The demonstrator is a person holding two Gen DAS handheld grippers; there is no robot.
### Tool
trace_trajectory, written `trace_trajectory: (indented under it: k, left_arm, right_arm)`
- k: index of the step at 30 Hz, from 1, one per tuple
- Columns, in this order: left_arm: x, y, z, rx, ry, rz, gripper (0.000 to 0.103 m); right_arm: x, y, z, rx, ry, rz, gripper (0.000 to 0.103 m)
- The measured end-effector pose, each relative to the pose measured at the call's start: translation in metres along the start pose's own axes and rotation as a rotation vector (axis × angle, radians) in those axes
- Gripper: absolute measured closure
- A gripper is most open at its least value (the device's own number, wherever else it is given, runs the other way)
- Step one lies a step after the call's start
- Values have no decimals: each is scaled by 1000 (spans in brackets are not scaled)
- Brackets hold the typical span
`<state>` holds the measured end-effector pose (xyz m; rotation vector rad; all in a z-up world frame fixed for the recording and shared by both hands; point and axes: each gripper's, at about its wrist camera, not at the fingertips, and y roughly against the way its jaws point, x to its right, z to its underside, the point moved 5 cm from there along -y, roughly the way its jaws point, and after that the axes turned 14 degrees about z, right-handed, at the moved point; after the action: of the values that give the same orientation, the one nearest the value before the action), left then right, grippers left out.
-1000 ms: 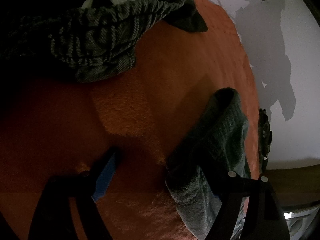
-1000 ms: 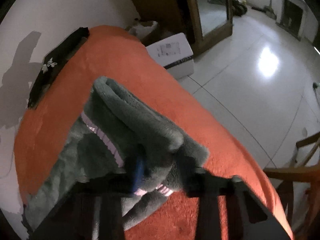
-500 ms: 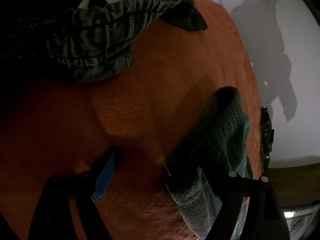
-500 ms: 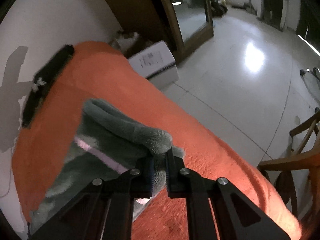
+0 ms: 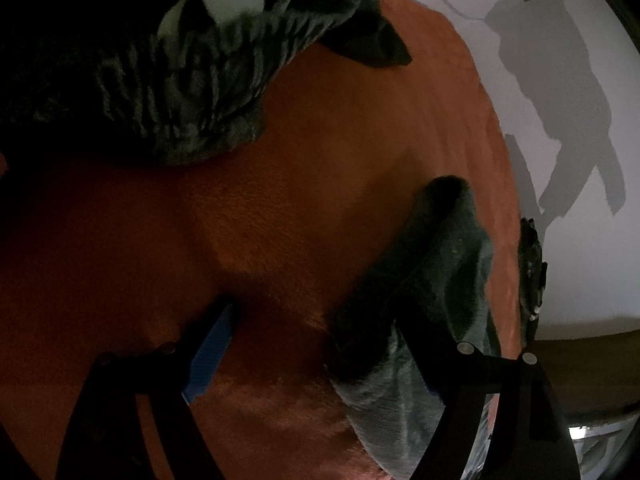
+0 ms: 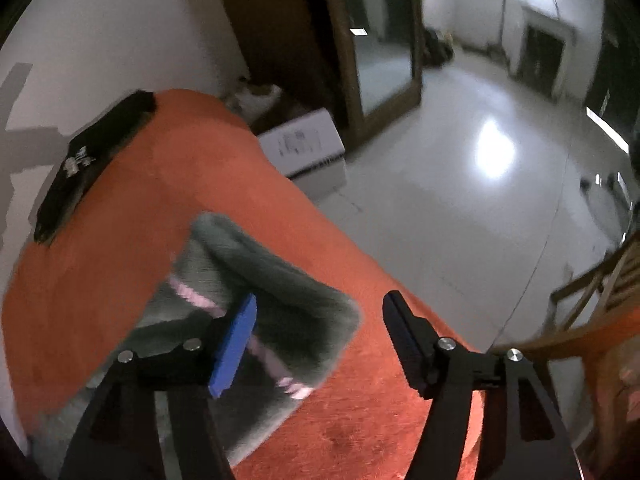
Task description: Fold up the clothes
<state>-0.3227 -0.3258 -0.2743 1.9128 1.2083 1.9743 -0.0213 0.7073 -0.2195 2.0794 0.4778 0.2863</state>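
On the orange cover [image 6: 168, 184], the grey fleece garment [image 6: 280, 292] lies folded.

My right gripper [image 6: 320, 312] points steeply down, its jaws have just been opening, and they now stand well apart with nothing pinched between them. The blue pad [image 6: 234, 350] on its left finger faces inward; the right finger [image 6: 404, 340] is bare black, and both reach forward from the black linkage at the bottom of the view. My left gripper [image 5: 316, 340] also tilts steeply down, jaws spread wide. Its left finger shows a blue pad [image 5: 210, 354]; its right finger [image 5: 420, 354] is dark and partly hidden in shadow.
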Motion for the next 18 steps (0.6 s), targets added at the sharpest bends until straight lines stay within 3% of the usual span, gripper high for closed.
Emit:
trace_trajectory:
  k: [4,7,14,18]
  left_arm:
    - [24,23,7,43,-87,-22,22]
    - [44,44,18,93,-176,-48,21]
    - [69,45,87,109,-275,-26,21]
    - [59,26,122,108,-289,-77,21]
  right_arm:
    - [-56,30,9,51,78,-82,35]
    - [-125,48,26,45,193,-214,35]
    - [-310,80,123,-101,583,-496,34]
    - [-399,109,177,-125,811,-595,34]
